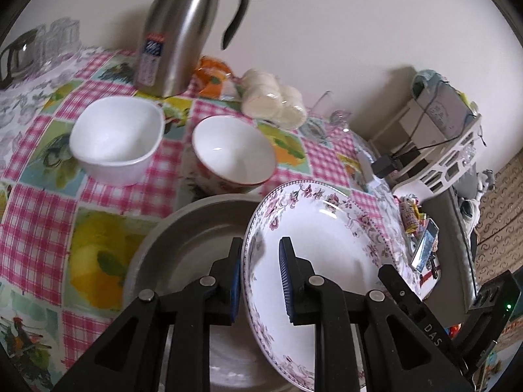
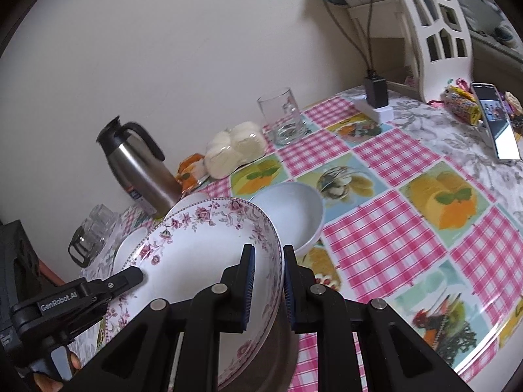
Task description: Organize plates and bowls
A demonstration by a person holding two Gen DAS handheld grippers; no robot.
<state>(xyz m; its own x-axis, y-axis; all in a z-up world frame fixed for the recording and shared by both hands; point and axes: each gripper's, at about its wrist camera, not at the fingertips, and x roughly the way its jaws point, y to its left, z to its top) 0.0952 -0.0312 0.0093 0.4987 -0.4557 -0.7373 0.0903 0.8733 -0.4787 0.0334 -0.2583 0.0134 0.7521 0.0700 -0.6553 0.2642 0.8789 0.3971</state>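
Floral plate [image 1: 327, 245], tilted at lower centre, hangs above the metal pan [image 1: 183, 241], left gripper [image 1: 260, 281] and right gripper [image 2: 266, 284] each clamped on opposite rims.

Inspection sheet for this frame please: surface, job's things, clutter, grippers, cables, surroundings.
Surface: table under a pink-check fruit cloth.
Job's things: floral plate held tilted over a grey metal plate; square white bowl; red-rimmed bowl.
Clutter: steel thermos, glass mug, bagged white cups, phone.
Grippers: left gripper and right gripper each shut on the plate's rim.
Cables: charger lead up the wall.
Surroundings: white rack.
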